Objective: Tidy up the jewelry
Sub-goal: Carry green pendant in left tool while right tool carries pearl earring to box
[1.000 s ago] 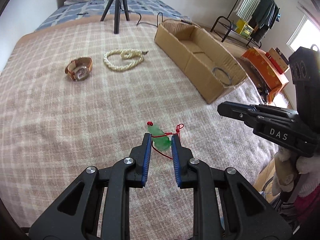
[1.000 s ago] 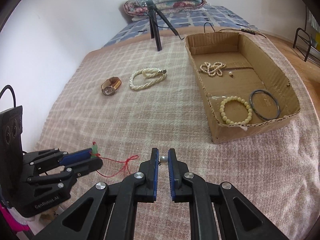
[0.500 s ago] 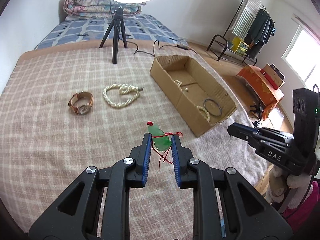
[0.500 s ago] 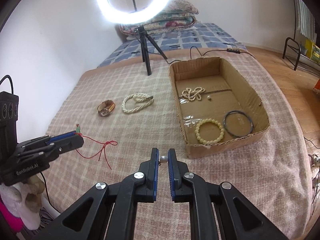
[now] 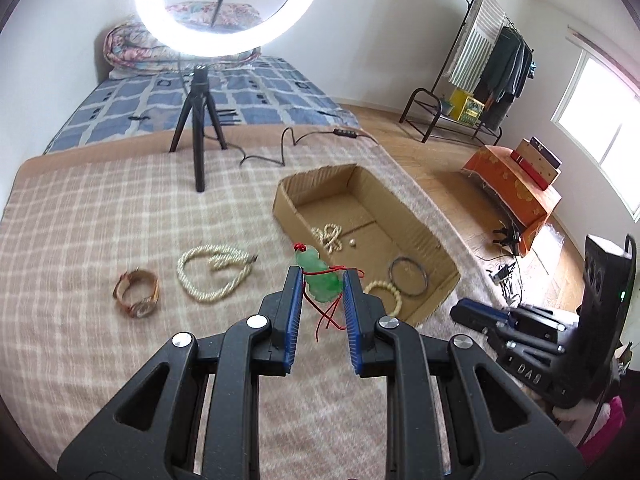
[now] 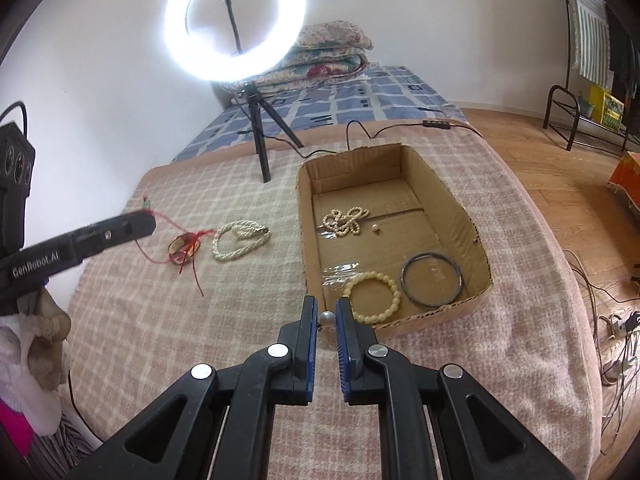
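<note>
My left gripper (image 5: pixel 320 280) is shut on a green jade pendant (image 5: pixel 320 278) whose red cord (image 5: pixel 326 316) dangles; it is held high above the blanket, near the cardboard box (image 5: pixel 288 216). My right gripper (image 6: pixel 327 312) is shut on a small pearl earring (image 6: pixel 327 317), just before the box's near left corner (image 6: pixel 316 280). The box holds a pearl strand (image 6: pixel 346 220), a loose pearl (image 6: pixel 375 229), a cream bead bracelet (image 6: pixel 374 296) and a dark bangle (image 6: pixel 432 278). A pearl necklace (image 5: pixel 216 270) and a brown watch (image 5: pixel 138 294) lie on the blanket.
A ring light on a tripod (image 6: pixel 256 136) stands behind the box, its cable (image 6: pixel 380 128) trailing over the blanket. Folded quilts (image 6: pixel 328 56) lie at the bed's head. The bed edge drops to a wooden floor (image 6: pixel 560 168) on the right.
Both grippers have risen higher above the blanket with their items and moved toward the box. The red cord now hangs free in the air.
</note>
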`<state>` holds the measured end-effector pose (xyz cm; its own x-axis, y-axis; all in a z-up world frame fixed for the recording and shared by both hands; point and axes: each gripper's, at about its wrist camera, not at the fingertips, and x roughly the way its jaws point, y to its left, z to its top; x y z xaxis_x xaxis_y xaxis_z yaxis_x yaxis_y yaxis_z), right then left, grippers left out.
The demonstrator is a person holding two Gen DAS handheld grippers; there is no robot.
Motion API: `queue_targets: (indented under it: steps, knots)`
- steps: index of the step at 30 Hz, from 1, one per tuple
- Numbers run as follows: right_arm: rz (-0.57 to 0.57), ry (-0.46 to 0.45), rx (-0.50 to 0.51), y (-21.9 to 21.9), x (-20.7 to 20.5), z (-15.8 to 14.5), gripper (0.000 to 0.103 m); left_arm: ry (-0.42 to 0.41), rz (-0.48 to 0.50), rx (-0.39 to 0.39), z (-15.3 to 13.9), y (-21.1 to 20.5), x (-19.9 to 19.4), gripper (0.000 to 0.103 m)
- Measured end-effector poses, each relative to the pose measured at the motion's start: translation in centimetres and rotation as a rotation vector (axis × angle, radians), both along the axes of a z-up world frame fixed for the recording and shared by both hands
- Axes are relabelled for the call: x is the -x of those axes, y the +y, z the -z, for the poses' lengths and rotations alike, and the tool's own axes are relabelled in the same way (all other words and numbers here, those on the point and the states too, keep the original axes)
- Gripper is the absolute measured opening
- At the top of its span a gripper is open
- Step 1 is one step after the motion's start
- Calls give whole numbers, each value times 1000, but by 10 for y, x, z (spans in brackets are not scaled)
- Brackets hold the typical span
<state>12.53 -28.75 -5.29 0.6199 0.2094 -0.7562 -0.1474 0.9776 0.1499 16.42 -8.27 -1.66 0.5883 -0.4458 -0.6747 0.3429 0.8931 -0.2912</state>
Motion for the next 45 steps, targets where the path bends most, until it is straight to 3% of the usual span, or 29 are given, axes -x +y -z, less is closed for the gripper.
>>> queue_targets:
  steps: [15, 28, 40, 44, 45]
  knots:
    - [39, 14, -30, -21, -42, 17, 7, -37, 38, 30, -13, -70, -86, 19]
    - [92, 45, -64, -47, -87, 42, 7, 39, 37, 32, 27, -118, -148, 19]
    - [81, 71, -77, -47, -100, 53, 8, 115, 36, 24, 60, -142, -176, 19]
    - [75, 68, -68, -44, -100, 52, 11, 118, 36, 23, 61, -144, -178, 19]
    - [75, 64, -67, -44, -100, 52, 18, 113, 35, 20, 61, -144, -178, 19]
